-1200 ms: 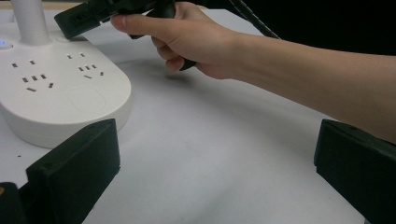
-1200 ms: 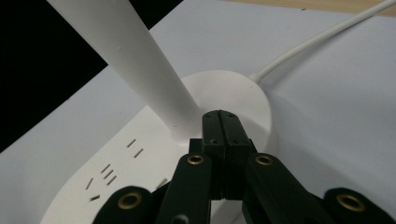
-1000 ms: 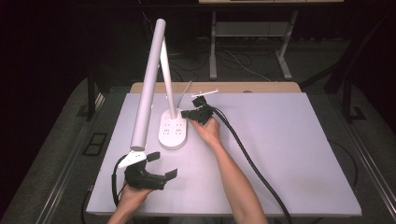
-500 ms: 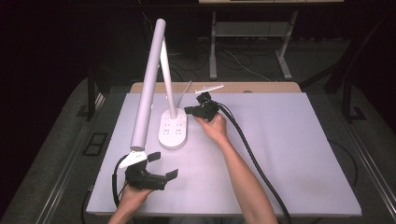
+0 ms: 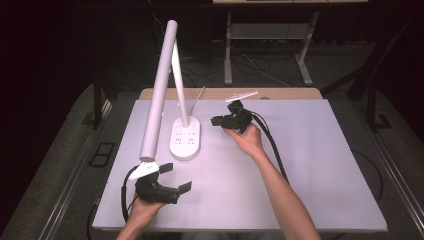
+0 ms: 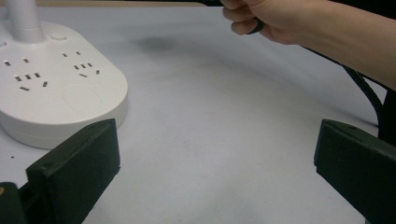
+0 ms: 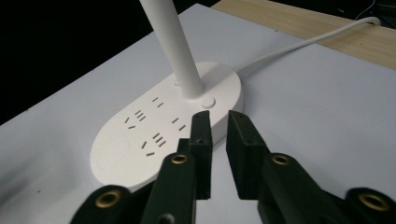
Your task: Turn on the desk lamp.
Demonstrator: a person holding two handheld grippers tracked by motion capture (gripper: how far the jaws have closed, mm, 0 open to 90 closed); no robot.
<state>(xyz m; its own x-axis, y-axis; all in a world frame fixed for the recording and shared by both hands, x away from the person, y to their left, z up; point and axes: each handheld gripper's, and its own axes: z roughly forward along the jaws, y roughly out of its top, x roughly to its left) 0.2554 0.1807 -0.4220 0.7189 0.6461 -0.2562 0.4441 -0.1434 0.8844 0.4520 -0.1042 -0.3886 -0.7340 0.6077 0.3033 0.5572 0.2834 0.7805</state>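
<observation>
The white worktop (image 5: pixel 300 165) carries a white desk lamp (image 5: pixel 159 95) whose oval base (image 5: pixel 185 138), fitted with socket outlets, stands left of centre near the far edge; its long head slopes down toward the left gripper (image 5: pixel 176 178). A white cable (image 7: pixel 303 44) runs from the base to the far edge. The left gripper rests near the front edge with its jaws wide apart and nothing between them. The right gripper (image 5: pixel 218 120) hangs just beside the base, off its surface; its jaws have just been opening to a narrow gap and hold nothing. The small round button (image 7: pixel 208 101) beside the stem lies just ahead of its tips. Judged risk: a sideways approach could strike the stem and shift or tip the lamp; a misaligned press could miss the button.
</observation>
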